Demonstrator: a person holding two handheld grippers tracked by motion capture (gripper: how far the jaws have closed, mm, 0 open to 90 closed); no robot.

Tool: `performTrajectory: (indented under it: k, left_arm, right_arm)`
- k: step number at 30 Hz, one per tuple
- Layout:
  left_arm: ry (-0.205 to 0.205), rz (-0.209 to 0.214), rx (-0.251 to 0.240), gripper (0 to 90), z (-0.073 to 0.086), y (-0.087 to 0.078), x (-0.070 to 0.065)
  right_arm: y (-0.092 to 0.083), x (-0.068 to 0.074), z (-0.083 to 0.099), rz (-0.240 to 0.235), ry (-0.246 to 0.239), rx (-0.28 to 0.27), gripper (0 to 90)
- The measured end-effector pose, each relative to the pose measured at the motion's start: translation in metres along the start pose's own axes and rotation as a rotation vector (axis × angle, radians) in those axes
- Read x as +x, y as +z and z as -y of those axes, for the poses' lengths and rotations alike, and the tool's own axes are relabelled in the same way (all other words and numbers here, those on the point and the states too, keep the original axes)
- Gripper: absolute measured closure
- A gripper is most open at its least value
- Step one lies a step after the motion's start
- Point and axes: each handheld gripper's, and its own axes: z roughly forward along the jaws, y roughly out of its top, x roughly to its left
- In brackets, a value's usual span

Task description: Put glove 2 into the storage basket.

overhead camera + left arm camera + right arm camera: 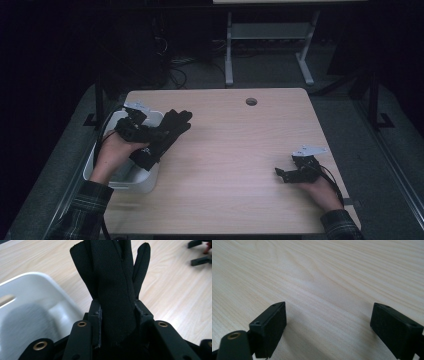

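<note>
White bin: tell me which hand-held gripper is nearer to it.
Left. The left hand-held gripper is over the white bin, clamped on a black glove. The right hand-held gripper rests open across the table.

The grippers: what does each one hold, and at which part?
The left gripper is shut on a black glove, clamped near its cuff end, fingers pointing away. The right gripper stands open over the table, holding nothing.

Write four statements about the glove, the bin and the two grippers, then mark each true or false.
1. The left gripper is clamped on a black glove. True.
2. The glove lies flat inside the white bin. False: it is held up over the bin's edge and the table.
3. The right gripper is open, with nothing between its jaws. True.
4. The right gripper holds a second glove. False: it holds nothing.
</note>
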Motion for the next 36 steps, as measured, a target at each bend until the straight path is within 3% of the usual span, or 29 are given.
performTrajectory:
  k: [19,30,32,36]
  left_arm:
    - [-0.206,-0.175,0.005,64.5,0.046,-0.03,0.063]
    - [-0.272,-0.158,0.046,61.4,0.067,-0.008,0.082]
    - [-0.281,-0.154,0.054,58.0,0.071,-0.003,0.084]
    - [-0.26,-0.156,0.053,41.9,0.075,0.003,0.087]
  right_arm:
    - [0.0,0.0,0.0,0.0,0.003,0.001,13.2]
    - [0.0,0.0,0.0,0.0,0.002,0.001,13.2]
    - [0.0,0.0,0.0,0.0,0.004,0.002,13.2]
    - [0.0,0.0,0.0,0.0,0.002,0.001,13.2]
